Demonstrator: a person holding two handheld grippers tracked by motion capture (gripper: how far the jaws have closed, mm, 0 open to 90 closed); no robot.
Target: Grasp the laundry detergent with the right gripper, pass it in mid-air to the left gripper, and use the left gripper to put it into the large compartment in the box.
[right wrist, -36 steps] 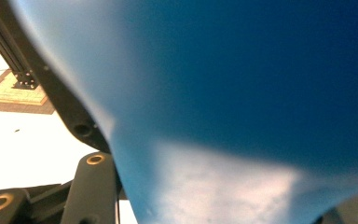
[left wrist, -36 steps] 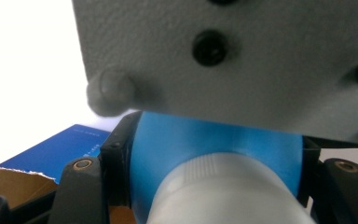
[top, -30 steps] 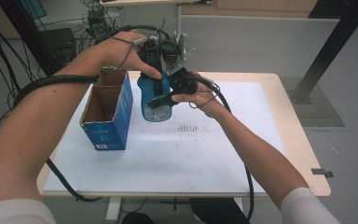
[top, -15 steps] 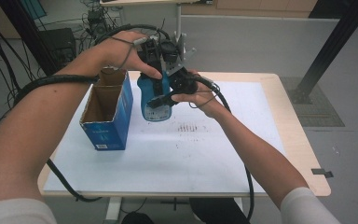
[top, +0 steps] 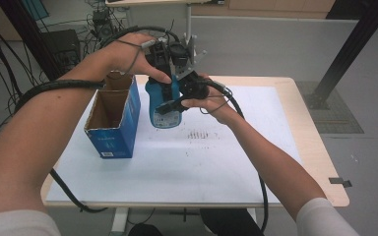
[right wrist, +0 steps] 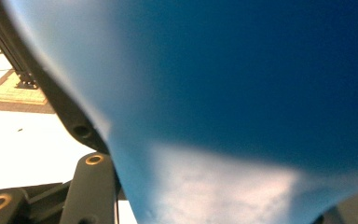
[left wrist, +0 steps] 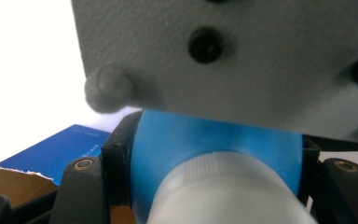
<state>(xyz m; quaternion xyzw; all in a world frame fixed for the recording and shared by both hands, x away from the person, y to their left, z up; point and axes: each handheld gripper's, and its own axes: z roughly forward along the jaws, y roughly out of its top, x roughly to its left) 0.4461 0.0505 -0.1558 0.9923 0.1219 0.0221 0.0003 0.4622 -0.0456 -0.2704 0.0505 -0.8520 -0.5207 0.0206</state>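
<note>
Nothing shifted against the two earlier high-view frames: same pose, same grip, a steady hold. Blue bottle [top: 165,105] up in the air at upper centre of the high view, above the white mat [top: 187,162], just right of the open blue box [top: 113,123]. Left gripper [top: 170,73] clamped on the bottle's upper part, near the white cap [left wrist: 228,191]; right gripper [top: 179,101] clamped on the blue body lower down. Probably a pause mid-handover or before uncapping; no progress to report yet.

Left tongs [top: 170,91] clamped, right tongs [top: 170,105] clamped, both raised together
</note>
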